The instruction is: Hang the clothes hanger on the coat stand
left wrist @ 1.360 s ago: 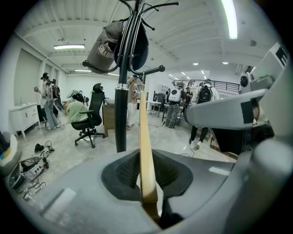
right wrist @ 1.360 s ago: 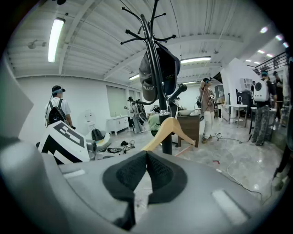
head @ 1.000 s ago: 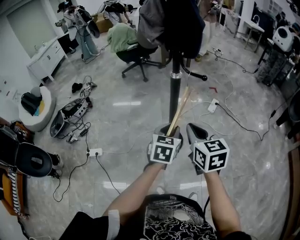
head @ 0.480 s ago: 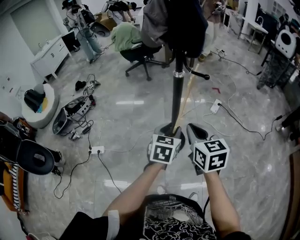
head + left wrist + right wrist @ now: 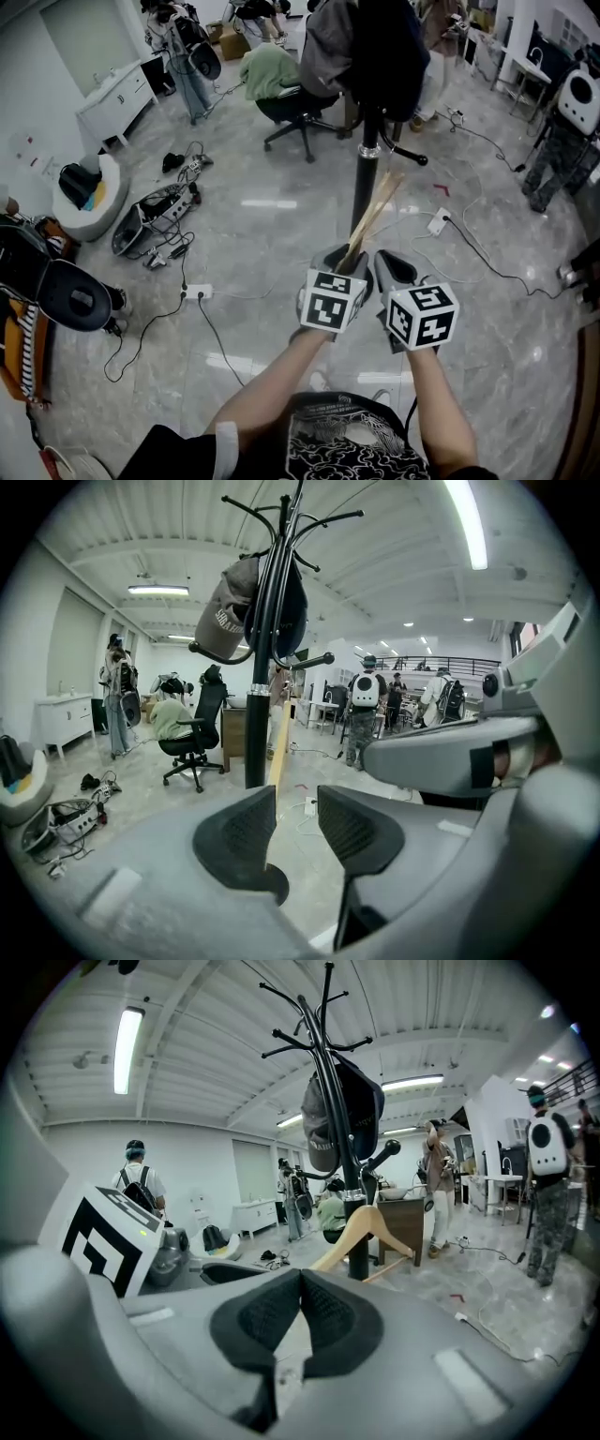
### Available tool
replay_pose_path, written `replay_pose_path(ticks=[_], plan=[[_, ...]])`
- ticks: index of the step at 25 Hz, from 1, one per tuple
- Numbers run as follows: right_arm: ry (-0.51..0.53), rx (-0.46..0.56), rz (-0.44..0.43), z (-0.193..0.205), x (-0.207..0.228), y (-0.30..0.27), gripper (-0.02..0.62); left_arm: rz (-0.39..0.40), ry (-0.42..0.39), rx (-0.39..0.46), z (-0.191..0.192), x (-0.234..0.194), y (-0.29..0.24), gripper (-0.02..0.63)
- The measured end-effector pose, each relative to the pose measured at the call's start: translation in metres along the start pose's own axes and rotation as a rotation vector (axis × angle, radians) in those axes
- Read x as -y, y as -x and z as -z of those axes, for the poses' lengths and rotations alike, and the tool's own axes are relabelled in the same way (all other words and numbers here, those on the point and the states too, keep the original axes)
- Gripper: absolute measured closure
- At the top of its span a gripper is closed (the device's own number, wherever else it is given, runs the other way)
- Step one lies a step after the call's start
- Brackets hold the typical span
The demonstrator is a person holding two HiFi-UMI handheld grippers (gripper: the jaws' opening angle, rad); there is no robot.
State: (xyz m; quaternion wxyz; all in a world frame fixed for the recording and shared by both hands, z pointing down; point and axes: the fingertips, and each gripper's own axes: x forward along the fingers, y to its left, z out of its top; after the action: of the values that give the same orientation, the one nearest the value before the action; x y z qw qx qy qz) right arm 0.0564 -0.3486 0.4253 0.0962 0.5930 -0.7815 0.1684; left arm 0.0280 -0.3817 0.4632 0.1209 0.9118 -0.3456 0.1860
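Note:
A wooden clothes hanger slants up from my left gripper toward the black pole of the coat stand. In the left gripper view the hanger shows edge-on between the jaws. It lies against the left pad, a gap separates it from the right pad, and the gripper is open. The stand carries a cap and dark clothes. My right gripper is beside the left one. Its pads meet with nothing between them. The hanger is in front of the pole.
An office chair stands behind the coat stand. Cables and power strips lie on the grey floor at left, and another strip at right. A white cabinet stands far left. People stand in the background.
The hanger has tipped to the right, away from the pole, and shows more of its width. Both grippers have stayed where they were.

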Motion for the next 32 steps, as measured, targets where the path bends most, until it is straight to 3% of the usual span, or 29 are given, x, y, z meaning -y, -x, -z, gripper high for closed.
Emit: replay_pose_path(ticks=[19,21,24,32], plan=[[0.111,0.042,-0.154,-0.021,-0.018,0.033,0.595,-0.137,0.039,0.078,-0.030,0.029,0.043,0.491],[0.121,0.053,-0.166,-0.022,-0.018,0.039,0.595,-0.145,0.035,0.077,-0.030,0.035,0.046,0.515],[0.129,0.063,-0.180,-0.025,-0.018,0.045,0.595,-0.161,0.025,0.086,-0.033,0.042,0.052,0.600],[0.137,0.067,-0.217,-0.028,-0.012,0.051,0.595,-0.205,0.014,0.102,-0.042,0.051,0.054,0.600]])
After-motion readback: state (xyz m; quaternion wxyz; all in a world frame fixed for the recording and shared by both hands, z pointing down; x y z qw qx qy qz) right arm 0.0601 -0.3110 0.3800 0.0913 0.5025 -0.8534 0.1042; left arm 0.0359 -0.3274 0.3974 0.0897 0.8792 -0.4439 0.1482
